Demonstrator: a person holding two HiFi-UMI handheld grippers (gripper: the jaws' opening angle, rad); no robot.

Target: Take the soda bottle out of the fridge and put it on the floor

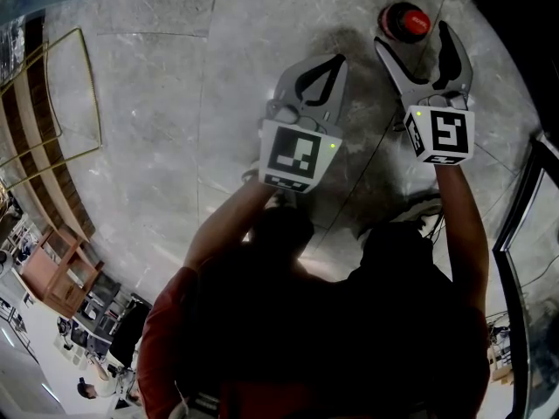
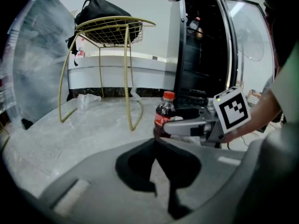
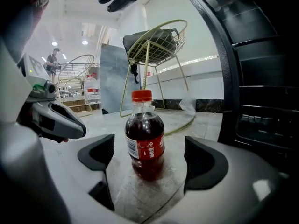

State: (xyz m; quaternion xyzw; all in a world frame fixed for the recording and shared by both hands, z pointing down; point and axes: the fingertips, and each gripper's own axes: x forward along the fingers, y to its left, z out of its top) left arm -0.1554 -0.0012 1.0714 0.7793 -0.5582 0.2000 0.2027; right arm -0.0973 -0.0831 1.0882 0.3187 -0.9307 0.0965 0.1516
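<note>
Two hand-held grippers reach forward over a pale grey, marbled stone floor (image 1: 157, 103) that has a dull sheen. The soda bottle (image 3: 145, 136) stands upright on that floor. It is clear plastic with rounded shoulders, filled with dark cola, and has a red screw cap and a red band label. It sits between the jaws of the right gripper (image 1: 414, 40), and those jaws stand wide apart. Their black, scooped pads (image 3: 99, 154) flank the bottle with floor showing on either side, so they press on nothing. The left gripper (image 1: 334, 62) rests just beside it with its smooth grey jaws brought together, tips meeting, and nothing between them. Both arms stretch out from red sleeves. The right reaches further, and each gripper slants down toward the floor, with its black-and-white marker cube (image 1: 441, 134) near the wrist. To the right stands the fridge (image 2: 201, 55), tall, dark and glossy. Its shelves are too dim to read with any certainty. Behind the bottle is a thin, gold-coloured wire chair (image 2: 127, 83) with a mesh seat, and a soft black bag (image 2: 100, 8) slumps on it.
</note>
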